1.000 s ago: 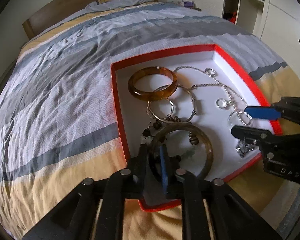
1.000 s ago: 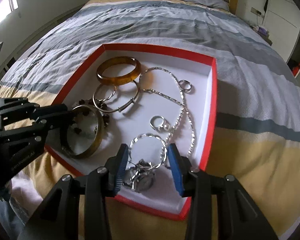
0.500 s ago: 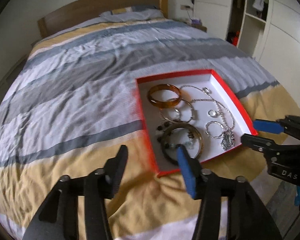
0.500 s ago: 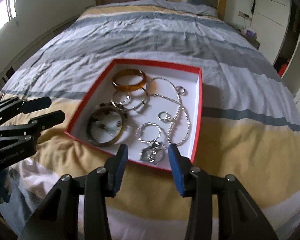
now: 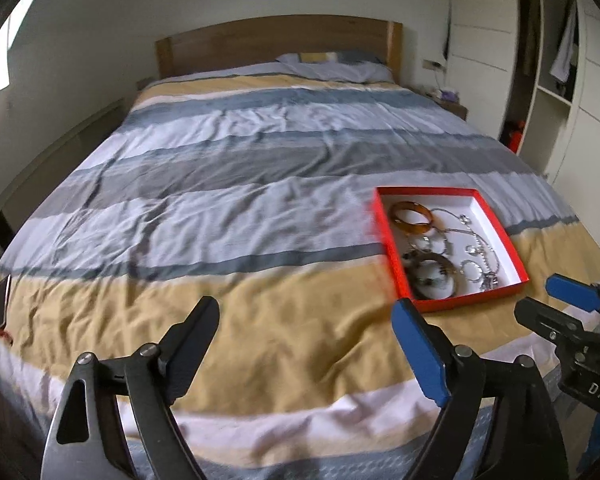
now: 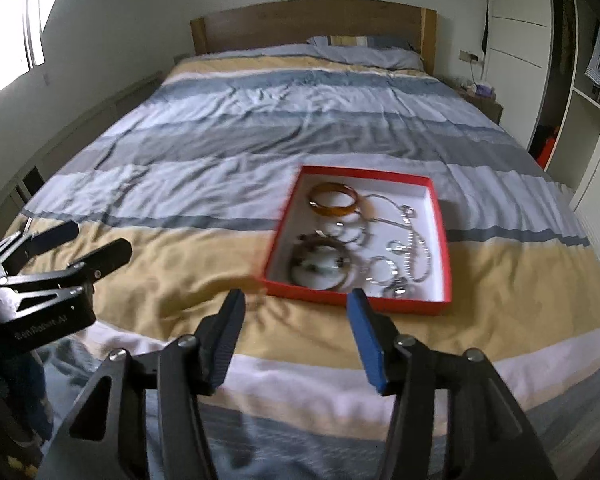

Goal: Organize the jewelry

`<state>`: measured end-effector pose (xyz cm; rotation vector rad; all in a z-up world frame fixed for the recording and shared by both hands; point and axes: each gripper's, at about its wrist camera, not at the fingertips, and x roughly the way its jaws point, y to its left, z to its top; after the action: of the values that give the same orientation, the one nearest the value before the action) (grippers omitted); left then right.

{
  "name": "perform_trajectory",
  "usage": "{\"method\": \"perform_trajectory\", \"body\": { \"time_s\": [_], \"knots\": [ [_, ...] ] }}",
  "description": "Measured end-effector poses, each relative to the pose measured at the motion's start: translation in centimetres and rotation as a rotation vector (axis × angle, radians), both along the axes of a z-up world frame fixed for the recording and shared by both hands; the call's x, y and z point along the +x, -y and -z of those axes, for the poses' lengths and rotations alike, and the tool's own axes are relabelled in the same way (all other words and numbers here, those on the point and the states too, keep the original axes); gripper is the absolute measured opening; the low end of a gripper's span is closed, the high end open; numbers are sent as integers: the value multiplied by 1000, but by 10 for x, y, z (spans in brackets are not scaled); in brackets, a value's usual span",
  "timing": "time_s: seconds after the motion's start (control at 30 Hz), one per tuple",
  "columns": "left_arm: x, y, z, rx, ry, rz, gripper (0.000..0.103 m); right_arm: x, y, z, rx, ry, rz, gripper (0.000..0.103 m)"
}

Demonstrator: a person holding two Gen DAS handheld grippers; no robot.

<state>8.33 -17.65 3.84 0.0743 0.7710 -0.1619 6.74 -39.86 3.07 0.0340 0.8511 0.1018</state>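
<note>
Left hand-held gripper (image 5: 305, 326) apart, empty | right hand-held gripper (image 6: 296, 322) apart, empty | red box (image 6: 444, 240) of jewelry on striped bed (image 6: 260, 152) (amber bangle (image 6: 334, 200) at far end) | dark strap-like object (image 5: 1, 308) at bed edge showed only in left view.

The left hand-held gripper (image 5: 304, 328) is held level and points forward, its two fingers spread wide apart with nothing between them. Its left finger (image 5: 192, 336) is black, and its right finger carries a blue pad (image 5: 418, 354) on the inner face. The right hand-held gripper (image 6: 296, 328) is held the same way, level and pointing forward, jaws parted and empty, with a dark left finger (image 6: 224, 336) and a blue pad (image 6: 366, 340) on the right one. The two sit side by side and well apart; each shows at the near edge of the other's view, the right one at the right and the left one at the left.
</note>
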Motion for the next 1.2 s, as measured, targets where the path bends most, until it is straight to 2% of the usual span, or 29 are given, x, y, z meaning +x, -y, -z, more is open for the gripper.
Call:
{"method": "perform_trajectory", "body": {
  "time_s": [0.2, 0.5, 0.83, 1.2],
  "knots": [
    [-21, -45, -2, -9, 6, -61, 99, -22, -37, -8, 4, 36, -5, 66],
    [-58, -91, -8, -7, 62, -109, 101, -48, -69, -7, -5, 75, 1, 70],
    [-89, -117, -14, 5, 114, -150, 101, -66, -78, 4, -44, 82, 30, 70],
    [-100, -113, -6, 40, 128, -142, 102, -72, -66, 13, -47, 91, 102, 71]
  ]
}}
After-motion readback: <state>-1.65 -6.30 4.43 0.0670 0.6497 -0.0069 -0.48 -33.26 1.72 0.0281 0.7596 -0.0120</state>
